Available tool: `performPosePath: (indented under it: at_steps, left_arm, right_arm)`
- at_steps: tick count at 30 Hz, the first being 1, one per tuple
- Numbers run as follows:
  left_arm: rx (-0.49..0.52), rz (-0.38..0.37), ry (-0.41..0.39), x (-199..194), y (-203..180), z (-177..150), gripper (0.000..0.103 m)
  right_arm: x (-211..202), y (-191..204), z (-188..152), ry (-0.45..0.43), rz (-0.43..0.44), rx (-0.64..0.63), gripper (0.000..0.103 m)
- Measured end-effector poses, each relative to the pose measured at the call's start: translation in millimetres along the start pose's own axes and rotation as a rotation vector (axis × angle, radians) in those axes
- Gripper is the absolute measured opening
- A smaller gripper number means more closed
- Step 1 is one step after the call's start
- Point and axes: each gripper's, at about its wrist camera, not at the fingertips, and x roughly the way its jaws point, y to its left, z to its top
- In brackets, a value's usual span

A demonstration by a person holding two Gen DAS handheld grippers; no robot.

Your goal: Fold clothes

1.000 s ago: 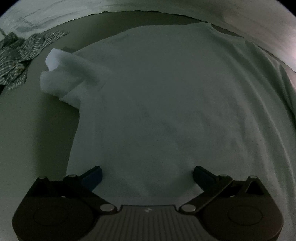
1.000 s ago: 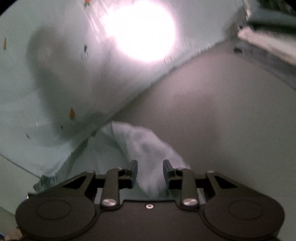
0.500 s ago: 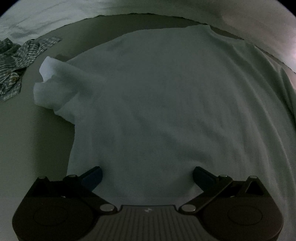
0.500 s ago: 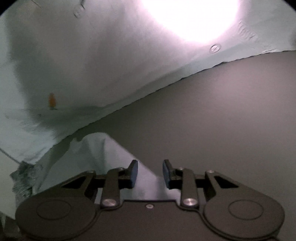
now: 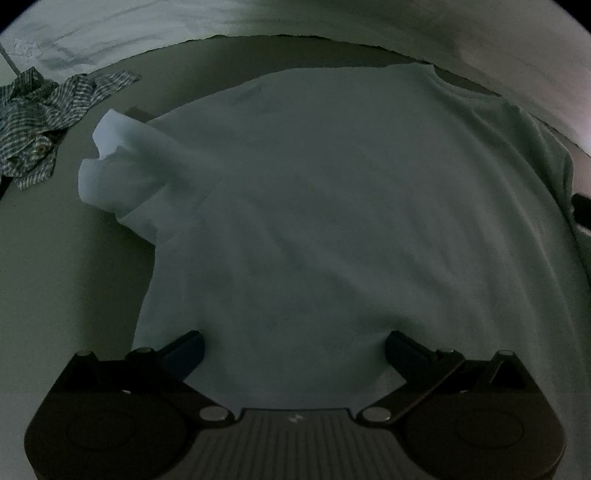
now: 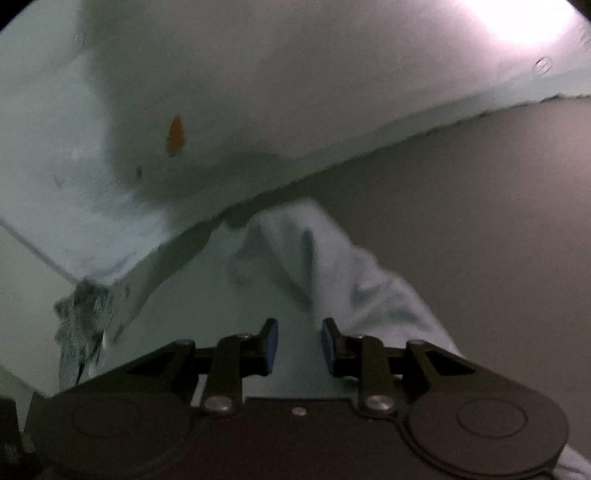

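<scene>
The left gripper (image 5: 293, 345) has its fingers wide apart over the hem of the white T-shirt (image 5: 332, 206), gripping nothing. The right gripper (image 6: 300, 345) has been closing; its narrow gap is over a sleeve (image 6: 332, 266), not pinching it. The shirt lies flat on the table (image 5: 48, 266). A checked shirt (image 5: 40, 118) is cut off at the edge.

We see both views dim, greenish and grainy. Left wrist: fisheye bends the edges, black vignette in the corners, fairly sharp. Right wrist: blown-out glare (image 6: 524, 18) at top right, soft motion blur across the frame, dark shadow on the wall (image 6: 221, 92) at centre.
</scene>
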Motion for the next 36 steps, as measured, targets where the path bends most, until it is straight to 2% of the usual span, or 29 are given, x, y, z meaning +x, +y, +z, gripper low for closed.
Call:
performPosePath:
  at_steps: [4, 7, 11, 13, 14, 16, 19, 25, 27, 29, 31, 34, 36]
  left_arm:
    - [-0.003, 0.003, -0.018, 0, -3, -3, 0.103]
    - [-0.006, 0.004, -0.026, -2, -4, -4, 0.103]
    - [-0.009, 0.005, -0.031, -1, -2, -4, 0.103]
    - [-0.009, 0.006, -0.033, -2, -2, -4, 0.103]
    - [-0.010, 0.006, -0.034, -2, -2, -5, 0.103]
    - [-0.011, 0.007, -0.035, -1, -3, -5, 0.103]
    - [-0.010, 0.006, -0.035, -1, -2, -6, 0.103]
    - [-0.017, 0.009, -0.037, -1, -4, -3, 0.103]
    - [-0.018, 0.009, -0.038, -1, -4, -2, 0.103]
    - [-0.021, 0.011, -0.039, -1, -5, -2, 0.103]
    - [-0.023, 0.011, -0.044, -1, -5, -2, 0.103]
    - [-0.025, 0.012, -0.053, -1, -4, -4, 0.103]
    - [-0.028, 0.014, -0.061, -1, -5, -4, 0.103]
  right_arm:
    - [-15, -23, 14, -0.109, -0.010, 0.134, 0.029]
    - [-12, -34, 24, -0.109, -0.099, 0.116, 0.030]
    - [3, -34, 23, 0.002, -0.109, 0.034, 0.036]
    - [5, -28, 19, 0.029, -0.100, -0.030, 0.038]
    - [4, -24, 17, 0.026, -0.118, -0.068, 0.028]
    - [3, -20, 16, 0.017, -0.154, -0.116, 0.003]
    - [-11, -23, 23, -0.053, -0.182, -0.128, 0.002]
    - [-32, -16, 60, -0.215, -0.317, -0.319, 0.001]
    - [-23, -13, 65, -0.219, -0.379, -0.425, 0.001]
    - [-6, -19, 67, -0.153, -0.420, -0.460, 0.002]
    - [-2, -24, 66, -0.135, -0.454, -0.453, 0.005]
    - [-20, -29, 62, -0.174, -0.513, -0.402, 0.025]
    - [-47, -37, 53, -0.204, -0.506, -0.312, 0.028]
